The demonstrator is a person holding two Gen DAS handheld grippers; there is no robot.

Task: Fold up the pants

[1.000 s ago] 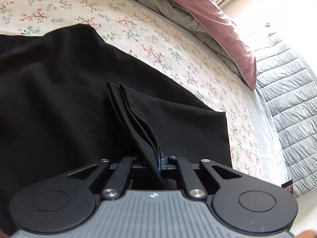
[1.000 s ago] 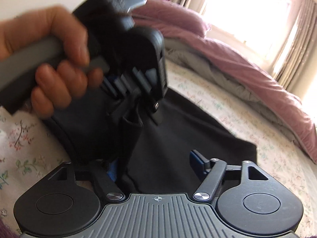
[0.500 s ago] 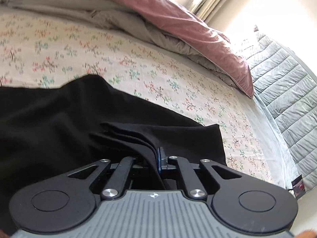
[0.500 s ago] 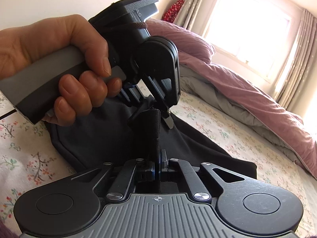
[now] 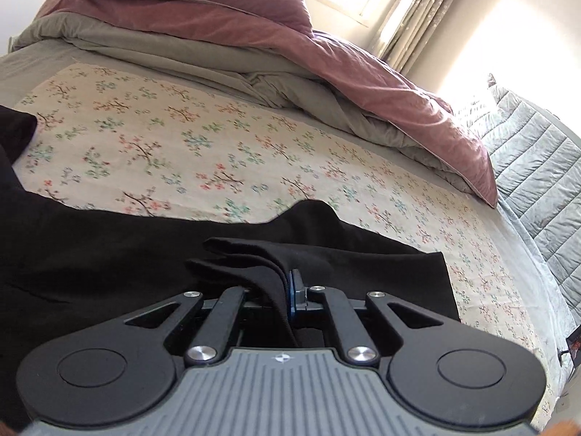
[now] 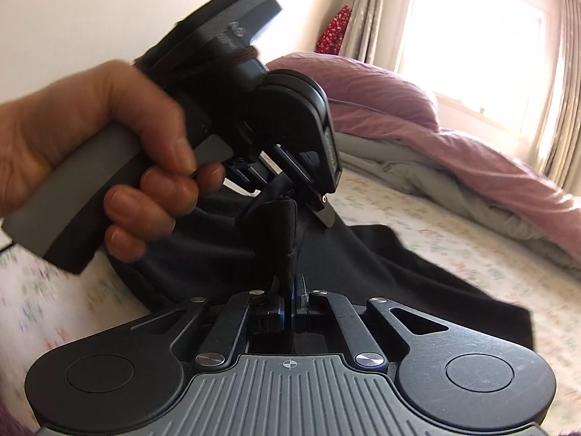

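Pants point(image 5: 109, 261): lying black across the floral bed sheet point(image 5: 218, 138), mostly flat, with one bunched edge raised clear of the rest. Being pinched at that edge by the left hand-held gripper point(image 5: 288, 285), clenched on several stacked layers of cloth, and just beside it by the right hand-held gripper point(image 6: 290, 290), likewise clamped tight on a narrow upright ridge of the same fabric. Judging the step as carrying this edge across to lay one part over another.

Risking, from here:
- Losing one of the stacked layers out of the left pinch, since only a thin margin of cloth is sitting between the jaws; probably leaving a crooked, half-doubled fold.
- Holding the two grips so near each other that the outer stretches of the edge are sagging unsupported, possibly curling under on landing.
- Dragging the flat part along the sheet instead of folding over it, by pulling level rather than lifting; likely wrinkling both pants and sheet.
- Knocking the two tools together, with the left hand point(image 6: 90, 138) and its handle crowding close over the right one's jaws.
- Overshooting toward the pink duvet point(image 5: 363, 83) heaped at the far side.
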